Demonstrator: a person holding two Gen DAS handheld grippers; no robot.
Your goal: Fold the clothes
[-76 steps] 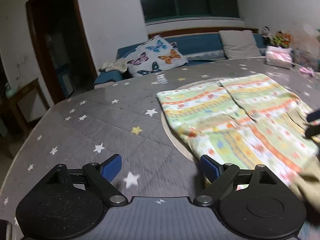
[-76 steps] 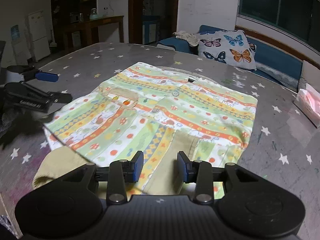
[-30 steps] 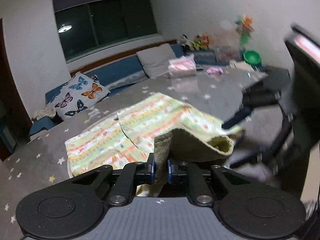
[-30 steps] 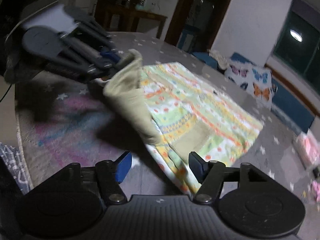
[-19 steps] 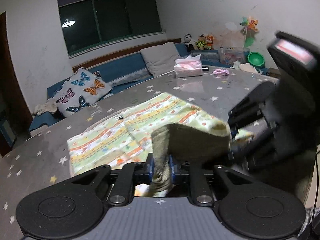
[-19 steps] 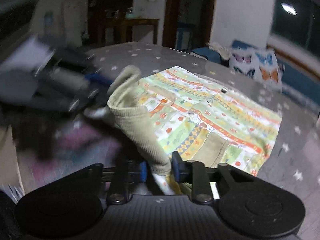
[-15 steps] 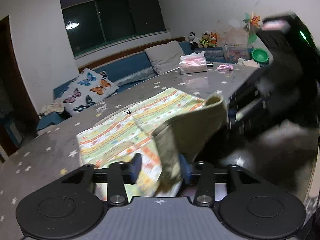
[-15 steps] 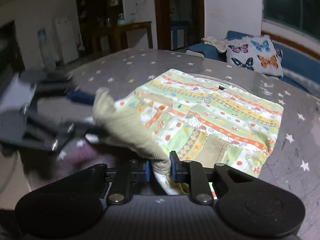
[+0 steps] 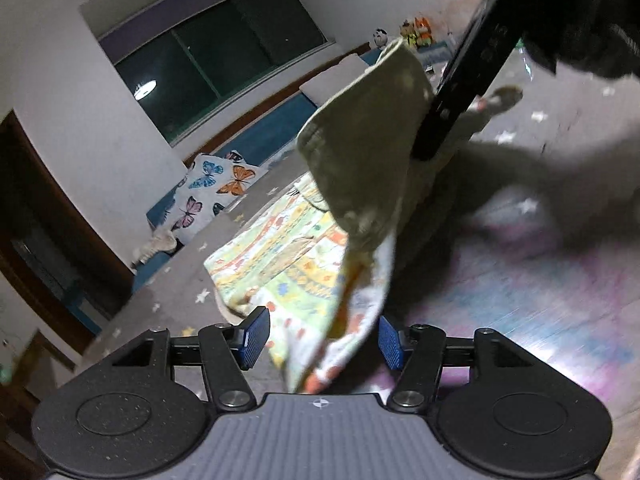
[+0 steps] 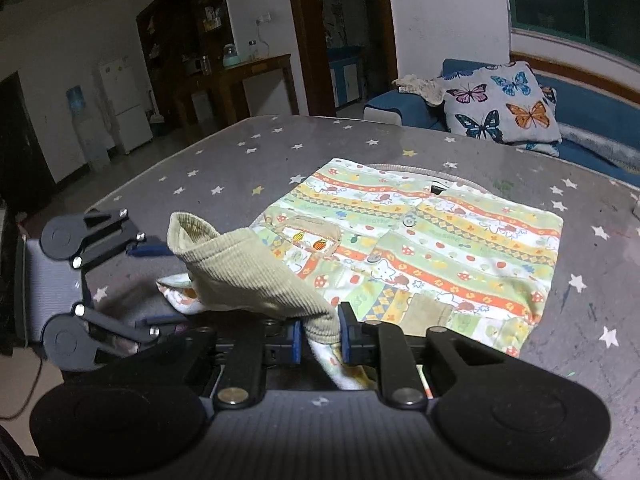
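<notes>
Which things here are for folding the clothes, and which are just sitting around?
For the job:
- patterned shirt with its tan cuff
- right gripper, shut on the cuff
- left gripper, jaws closing with cloth between them, not pressed
- starry table

Just sitting around:
- butterfly pillow
- blue sofa
- soft toys

Left wrist view: taken from behind the left tongs [image 9: 322, 338], low over the tabletop [image 9: 560, 320], tilted, very near the patterned garment [image 9: 280, 256], faced toward the butterfly cushion [image 9: 216, 192].
Right wrist view: taken from behind the right tongs [image 10: 320, 334], the garment [image 10: 440, 240] looked across, the butterfly cushion [image 10: 500, 104] seen at far right.
Shared: the garment, its raised olive cuff [image 10: 248, 272], the cushion and the starred tabletop [image 10: 240, 168] are seen in both.
</notes>
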